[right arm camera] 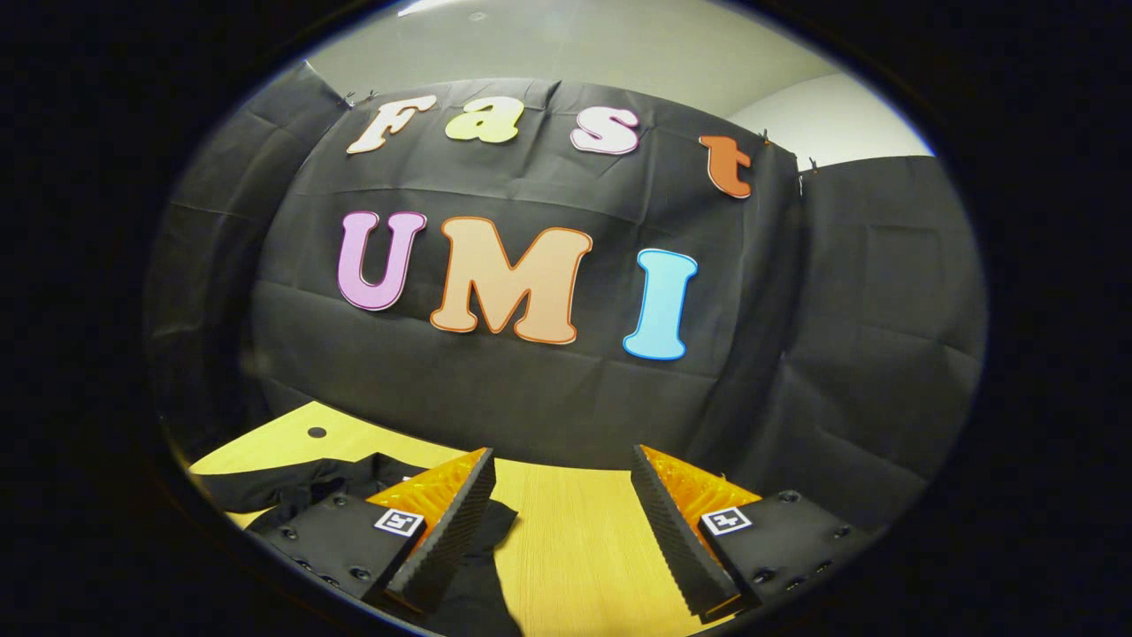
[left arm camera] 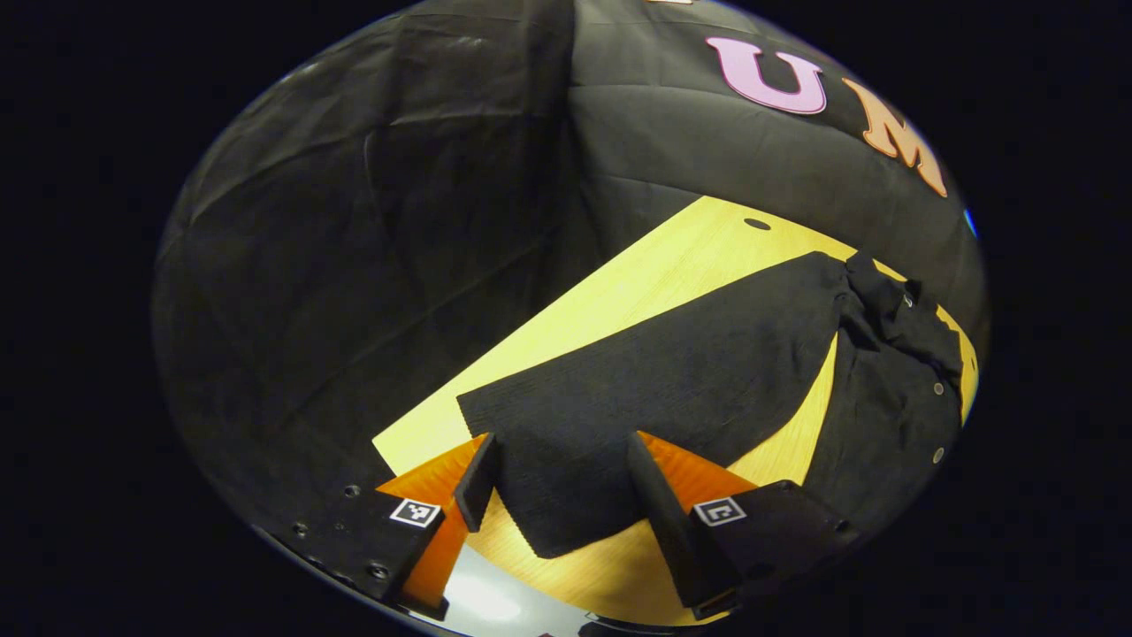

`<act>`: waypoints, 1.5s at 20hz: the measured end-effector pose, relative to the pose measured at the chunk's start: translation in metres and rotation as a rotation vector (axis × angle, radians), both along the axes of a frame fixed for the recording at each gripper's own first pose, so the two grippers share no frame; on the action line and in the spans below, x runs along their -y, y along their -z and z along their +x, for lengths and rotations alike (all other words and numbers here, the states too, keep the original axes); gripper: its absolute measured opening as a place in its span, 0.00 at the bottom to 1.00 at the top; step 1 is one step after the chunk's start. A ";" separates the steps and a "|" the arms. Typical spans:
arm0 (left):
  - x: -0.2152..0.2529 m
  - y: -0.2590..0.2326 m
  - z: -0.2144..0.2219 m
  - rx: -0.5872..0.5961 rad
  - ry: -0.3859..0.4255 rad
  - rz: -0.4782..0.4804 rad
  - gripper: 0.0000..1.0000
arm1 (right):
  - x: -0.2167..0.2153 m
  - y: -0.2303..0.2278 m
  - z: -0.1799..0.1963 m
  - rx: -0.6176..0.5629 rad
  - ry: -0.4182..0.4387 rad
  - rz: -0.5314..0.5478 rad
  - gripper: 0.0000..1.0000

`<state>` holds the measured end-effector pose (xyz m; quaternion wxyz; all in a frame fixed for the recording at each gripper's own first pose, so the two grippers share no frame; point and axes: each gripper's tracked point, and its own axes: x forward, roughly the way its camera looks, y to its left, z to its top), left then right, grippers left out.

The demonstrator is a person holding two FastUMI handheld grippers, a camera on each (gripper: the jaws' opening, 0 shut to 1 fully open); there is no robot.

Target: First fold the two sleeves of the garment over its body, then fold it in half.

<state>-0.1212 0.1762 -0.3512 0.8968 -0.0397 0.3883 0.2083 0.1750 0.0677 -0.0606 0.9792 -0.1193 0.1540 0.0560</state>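
The left hand-held gripper (left arm camera: 562,487) hovers released over the cuff end of the garment's sleeve (left arm camera: 654,380), whose long axis runs ahead and rightward across the tabletop (left arm camera: 619,292) toward the garment (left arm camera: 893,398), while the right hand-held gripper (right arm camera: 562,522), also released, stands farther off.

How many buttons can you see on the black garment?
3 buttons on the black garment, down its right part in the left gripper view: one near the collar, one mid-placket, one lower. Folds may hide others.
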 end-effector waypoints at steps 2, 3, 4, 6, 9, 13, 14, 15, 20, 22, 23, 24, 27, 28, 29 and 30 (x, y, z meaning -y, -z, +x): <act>0.004 0.001 0.002 -0.005 0.022 -0.003 0.80 | 0.002 0.014 -0.004 -0.026 0.000 -0.003 0.98; 0.007 0.002 0.004 -0.008 0.030 -0.007 0.76 | 0.001 0.017 -0.004 -0.033 0.000 0.002 0.98; 0.009 0.003 0.006 -0.010 0.033 -0.006 0.63 | 0.000 0.019 -0.005 -0.039 -0.002 0.012 1.00; 0.017 0.003 0.012 -0.013 0.048 0.004 0.38 | 0.002 0.020 -0.007 -0.041 0.001 0.029 0.98; 0.019 0.003 0.014 -0.035 0.062 0.029 0.08 | 0.018 0.017 -0.009 -0.025 0.017 0.032 1.00; 0.019 -0.003 0.020 -0.049 0.016 -0.019 0.00 | 0.053 0.022 -0.018 -0.032 0.063 0.038 0.98; 0.016 -0.008 0.024 -0.042 -0.006 -0.029 0.00 | 0.064 0.025 -0.021 -0.038 0.080 0.041 0.98; 0.015 -0.018 0.031 -0.021 -0.022 -0.031 0.00 | 0.078 0.028 -0.023 -0.045 0.102 0.039 0.98; 0.016 -0.095 0.105 0.117 0.057 0.062 0.00 | 0.140 0.049 -0.035 -0.095 0.191 0.053 1.00; 0.047 -0.134 0.151 0.195 0.123 0.082 0.00 | 0.164 0.054 -0.037 -0.101 0.229 0.077 0.98; 0.070 -0.151 0.171 0.237 0.164 0.087 0.00 | 0.177 0.055 -0.040 -0.102 0.250 0.090 0.98; 0.097 -0.167 0.193 0.282 0.211 0.093 0.00 | 0.189 0.057 -0.043 -0.102 0.273 0.101 0.98; 0.191 -0.196 0.250 0.399 0.384 0.091 0.00 | 0.231 0.060 -0.061 -0.109 0.341 0.145 0.98; 0.226 -0.197 0.264 0.415 0.437 0.070 0.00 | 0.241 0.061 -0.070 -0.121 0.362 0.169 0.98; 0.262 -0.197 0.274 0.427 0.487 0.043 0.00 | 0.254 0.063 -0.079 -0.128 0.383 0.188 0.96; 0.296 -0.195 0.280 0.431 0.533 0.015 0.00 | 0.266 0.063 -0.088 -0.132 0.405 0.202 0.98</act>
